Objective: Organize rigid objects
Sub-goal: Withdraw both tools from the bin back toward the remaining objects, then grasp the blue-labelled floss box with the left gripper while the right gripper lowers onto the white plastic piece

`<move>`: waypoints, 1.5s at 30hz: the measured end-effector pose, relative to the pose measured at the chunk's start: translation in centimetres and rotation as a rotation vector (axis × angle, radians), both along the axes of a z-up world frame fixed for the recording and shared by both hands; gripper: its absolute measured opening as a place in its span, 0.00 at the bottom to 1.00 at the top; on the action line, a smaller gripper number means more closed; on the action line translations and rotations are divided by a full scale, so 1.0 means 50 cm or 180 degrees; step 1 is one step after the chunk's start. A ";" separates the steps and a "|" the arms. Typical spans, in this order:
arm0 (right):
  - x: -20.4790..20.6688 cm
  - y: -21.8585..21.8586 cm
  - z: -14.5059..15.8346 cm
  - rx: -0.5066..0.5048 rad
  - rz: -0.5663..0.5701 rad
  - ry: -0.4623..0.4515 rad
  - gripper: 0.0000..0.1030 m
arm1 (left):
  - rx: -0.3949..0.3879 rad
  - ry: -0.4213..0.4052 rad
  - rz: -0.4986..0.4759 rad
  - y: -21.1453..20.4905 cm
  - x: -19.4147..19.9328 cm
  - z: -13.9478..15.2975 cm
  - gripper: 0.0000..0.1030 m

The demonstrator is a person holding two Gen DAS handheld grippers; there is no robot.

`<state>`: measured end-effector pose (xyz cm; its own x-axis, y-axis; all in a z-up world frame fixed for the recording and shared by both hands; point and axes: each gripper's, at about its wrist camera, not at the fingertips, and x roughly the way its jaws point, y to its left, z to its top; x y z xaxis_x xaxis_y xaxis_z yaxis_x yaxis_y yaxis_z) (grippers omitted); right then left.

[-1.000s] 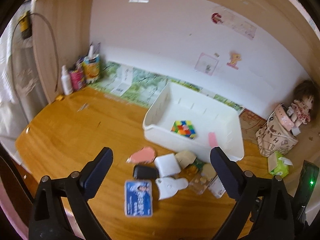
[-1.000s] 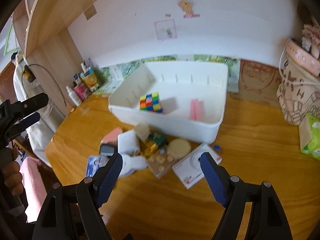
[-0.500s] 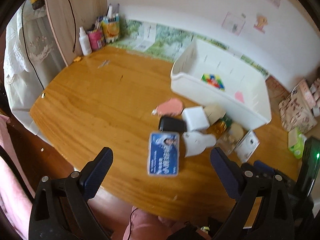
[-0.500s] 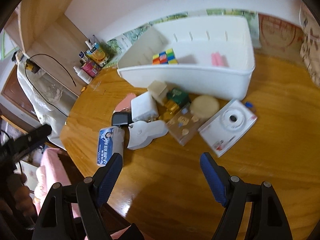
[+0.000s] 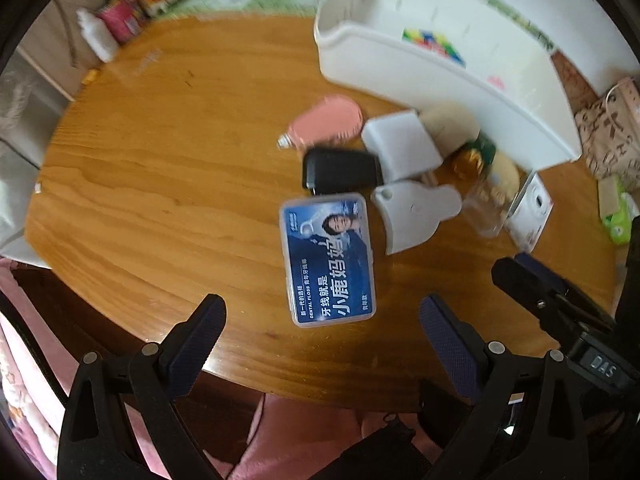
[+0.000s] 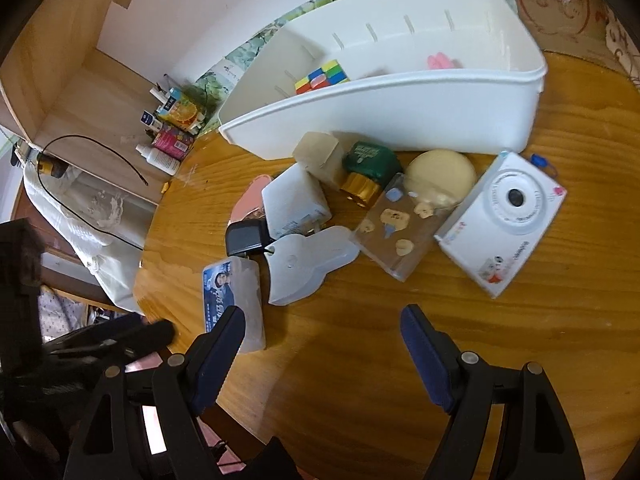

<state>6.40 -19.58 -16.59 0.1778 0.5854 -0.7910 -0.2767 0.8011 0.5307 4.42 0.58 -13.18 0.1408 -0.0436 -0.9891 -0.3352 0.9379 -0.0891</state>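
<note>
A blue-labelled dental floss box [image 5: 329, 258] [image 6: 234, 298] lies near the table's front edge. My left gripper [image 5: 322, 326] hangs open just above it, pointing down, nothing between its fingers. My right gripper [image 6: 322, 330] is open over bare wood in front of the pile. The pile holds a white rounded piece [image 6: 308, 262], a black charger [image 5: 340, 170], a white adapter [image 6: 296, 204], a pink piece [image 5: 326, 122], a clear case [image 6: 396, 228], a green-and-gold bottle [image 6: 368, 172], a cream round [image 6: 440, 176] and a white toy camera [image 6: 508, 216]. The white bin [image 6: 400, 108] holds a colour cube [image 6: 320, 76] and a pink item [image 6: 442, 60].
Bottles and cartons [image 6: 172, 128] stand at the table's back left corner by a wooden panel. A patterned bag [image 5: 612, 128] and green tissue pack [image 5: 618, 216] sit at the right. The round table's front edge [image 5: 240, 368] is close below my left gripper; pink fabric lies beneath.
Both grippers have dropped and tipped downward toward the pile. The floss box now looms large just ahead of the left fingers. Both stay open.
</note>
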 end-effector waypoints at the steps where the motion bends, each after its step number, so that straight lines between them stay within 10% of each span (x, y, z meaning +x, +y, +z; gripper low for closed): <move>1: 0.001 0.005 -0.002 0.0002 0.0005 0.0010 0.78 | -0.0051 0.0055 -0.0017 0.003 0.005 -0.009 0.95; 15: 0.022 0.078 -0.037 -0.0070 -0.0074 0.0182 0.78 | -0.0383 0.0808 -0.0467 0.022 0.069 -0.121 0.91; 35: 0.058 0.189 -0.054 -0.0796 -0.0273 -0.0011 0.78 | -0.0921 0.0958 -0.0805 0.075 0.149 -0.153 0.69; 45: 0.070 0.227 -0.072 -0.1274 -0.0020 -0.0032 0.81 | -0.1267 0.0911 -0.0443 0.174 0.158 -0.163 0.69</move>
